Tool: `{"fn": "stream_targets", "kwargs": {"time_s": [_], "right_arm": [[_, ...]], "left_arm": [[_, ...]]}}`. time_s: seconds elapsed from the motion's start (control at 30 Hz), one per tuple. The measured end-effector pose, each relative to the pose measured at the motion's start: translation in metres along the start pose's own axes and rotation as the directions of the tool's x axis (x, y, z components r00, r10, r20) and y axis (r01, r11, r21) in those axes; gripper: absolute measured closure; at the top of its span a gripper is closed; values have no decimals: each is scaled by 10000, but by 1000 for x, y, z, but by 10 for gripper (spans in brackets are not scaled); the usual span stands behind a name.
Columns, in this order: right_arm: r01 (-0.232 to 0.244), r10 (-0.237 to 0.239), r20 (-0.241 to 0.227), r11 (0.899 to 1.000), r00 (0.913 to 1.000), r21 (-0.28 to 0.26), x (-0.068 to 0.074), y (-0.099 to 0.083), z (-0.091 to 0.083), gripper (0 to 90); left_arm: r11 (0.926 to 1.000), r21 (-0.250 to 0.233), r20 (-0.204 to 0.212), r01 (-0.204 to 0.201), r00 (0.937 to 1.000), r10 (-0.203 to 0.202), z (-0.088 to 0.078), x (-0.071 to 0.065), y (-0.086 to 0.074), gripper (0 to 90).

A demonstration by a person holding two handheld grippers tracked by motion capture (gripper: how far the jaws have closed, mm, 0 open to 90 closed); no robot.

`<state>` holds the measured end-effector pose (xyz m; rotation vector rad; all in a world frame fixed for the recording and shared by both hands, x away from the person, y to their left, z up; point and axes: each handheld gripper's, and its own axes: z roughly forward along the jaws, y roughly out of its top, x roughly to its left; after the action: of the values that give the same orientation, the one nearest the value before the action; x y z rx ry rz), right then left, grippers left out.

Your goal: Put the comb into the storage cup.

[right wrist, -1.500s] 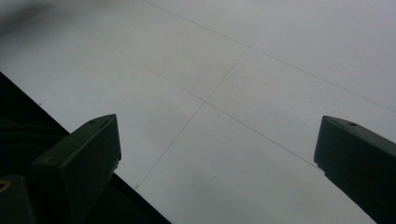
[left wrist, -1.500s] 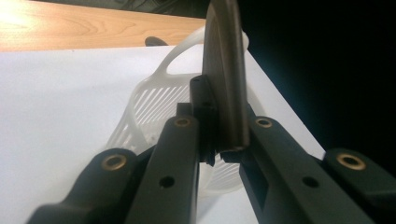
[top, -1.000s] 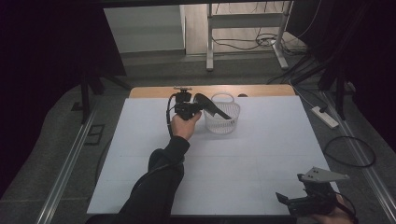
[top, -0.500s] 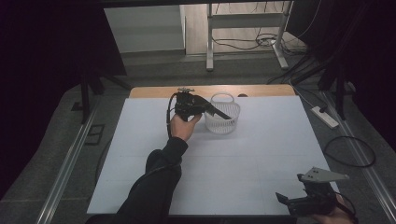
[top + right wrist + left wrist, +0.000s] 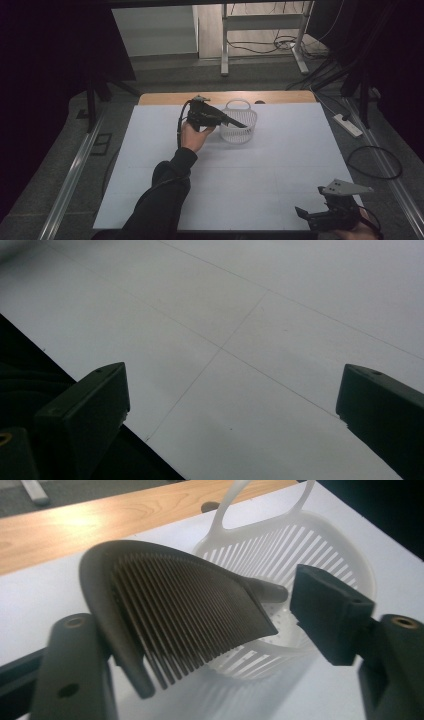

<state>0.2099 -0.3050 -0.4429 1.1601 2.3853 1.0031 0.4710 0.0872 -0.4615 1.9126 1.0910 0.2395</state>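
Note:
A dark fine-toothed comb [image 5: 190,605] stands between the jaws of my left gripper [image 5: 200,625]. It leans against the left-hand jaw, and a gap separates it from the right-hand pad [image 5: 325,610]. These jaws have just been opening. The comb's handle end reaches over the rim of a white slotted basket [image 5: 310,535]. From above, the left gripper [image 5: 222,119] is held level at the left side of the basket [image 5: 240,131], with the comb [image 5: 236,122] pointing into it. My right gripper [image 5: 306,215] rests open near the table's front right corner, and nothing is between its jaws [image 5: 230,405].
A white mat [image 5: 250,170] covers the table, with a bare wooden strip [image 5: 165,97] along its far edge. On that strip, behind the basket, lies a small dark object [image 5: 259,103]. A power strip [image 5: 350,125] and cables lie on the floor to the right.
Both hands keep their places. The left gripper and comb stay at the basket's left rim, and no clear shift shows from above.

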Motion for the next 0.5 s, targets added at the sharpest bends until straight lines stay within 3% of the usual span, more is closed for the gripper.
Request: {"fn": "stream_targets", "kwargs": {"time_s": [0.33,0.5], "right_arm": [[46,-46,-52,10000,10000,-31,0,0,0,11],[45,-45,-23,10000,10000,-15,1,0,0,10]], "left_arm": [[9989,169,-239,-438,9987,442,-5,-1,-1,121],[9984,266,-96,-495,9987,498,-7,0,0,69]]}}
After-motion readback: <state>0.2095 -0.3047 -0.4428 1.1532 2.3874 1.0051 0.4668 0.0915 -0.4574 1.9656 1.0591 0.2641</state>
